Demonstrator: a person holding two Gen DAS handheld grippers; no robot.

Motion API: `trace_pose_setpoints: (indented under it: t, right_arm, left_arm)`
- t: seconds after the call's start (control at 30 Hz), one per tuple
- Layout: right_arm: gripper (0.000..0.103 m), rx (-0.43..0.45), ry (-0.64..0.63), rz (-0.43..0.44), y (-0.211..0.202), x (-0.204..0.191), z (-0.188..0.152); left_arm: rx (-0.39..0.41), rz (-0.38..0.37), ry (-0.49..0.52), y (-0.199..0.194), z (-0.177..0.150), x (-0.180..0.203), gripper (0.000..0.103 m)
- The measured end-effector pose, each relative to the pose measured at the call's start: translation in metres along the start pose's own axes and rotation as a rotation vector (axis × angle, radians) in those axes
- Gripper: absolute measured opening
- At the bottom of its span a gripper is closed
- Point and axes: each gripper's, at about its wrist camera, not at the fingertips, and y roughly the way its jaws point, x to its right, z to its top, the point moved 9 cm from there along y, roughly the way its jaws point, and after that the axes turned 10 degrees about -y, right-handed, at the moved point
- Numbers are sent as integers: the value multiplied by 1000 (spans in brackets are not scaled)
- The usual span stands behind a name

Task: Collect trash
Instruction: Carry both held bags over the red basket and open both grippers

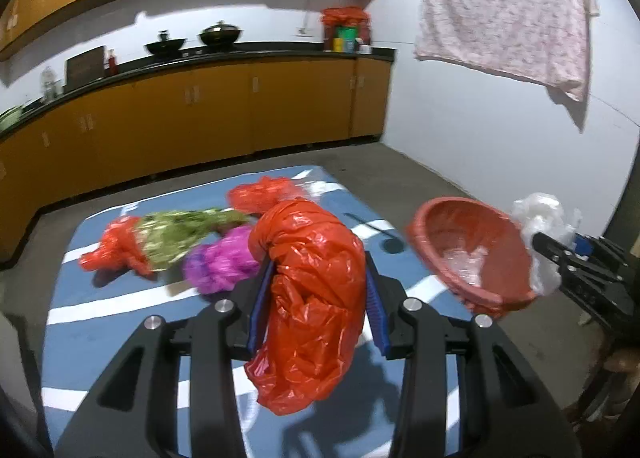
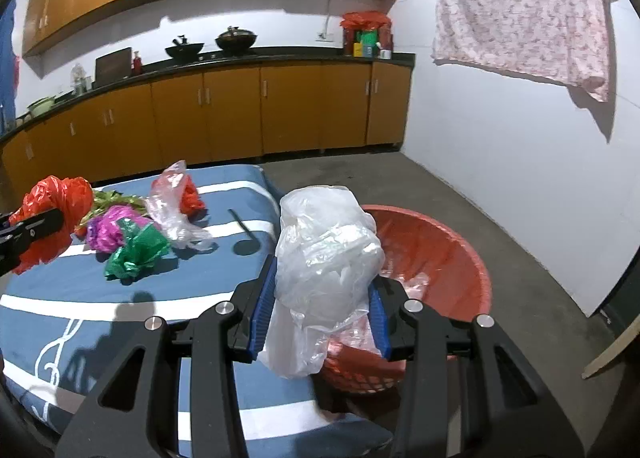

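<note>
The left gripper (image 1: 316, 298) is clamped on a crumpled red bag (image 1: 312, 298) and holds it above the blue table (image 1: 100, 318). The right gripper (image 2: 320, 298) is clamped on a wad of clear plastic (image 2: 324, 262) over the near rim of the red basin (image 2: 452, 254), which sits just off the table's right edge with some clear scraps already in it. The step in hand looks like dropping both loads into the basin. To do it well, the right gripper should move forward past the rim before opening, since the plastic's tail hangs on the table side. The left one has farther to travel and should wait for the right to clear. More trash lies on the table: purple wrap (image 2: 106, 232), green foil (image 2: 136, 252), greens (image 1: 180, 234).
</note>
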Motion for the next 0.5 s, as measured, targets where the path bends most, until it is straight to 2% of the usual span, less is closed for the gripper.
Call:
trace_pose_setpoints:
  t: [0.2,0.5]
  right_arm:
    - [42,7,21,-52,-3,21,-4]
    - [42,6,46,-95,-3,44,-10]
  left_arm:
    - [-13,-97,30,4,-4,42,41]
    - [-28,-182,56,18,-5,85,41]
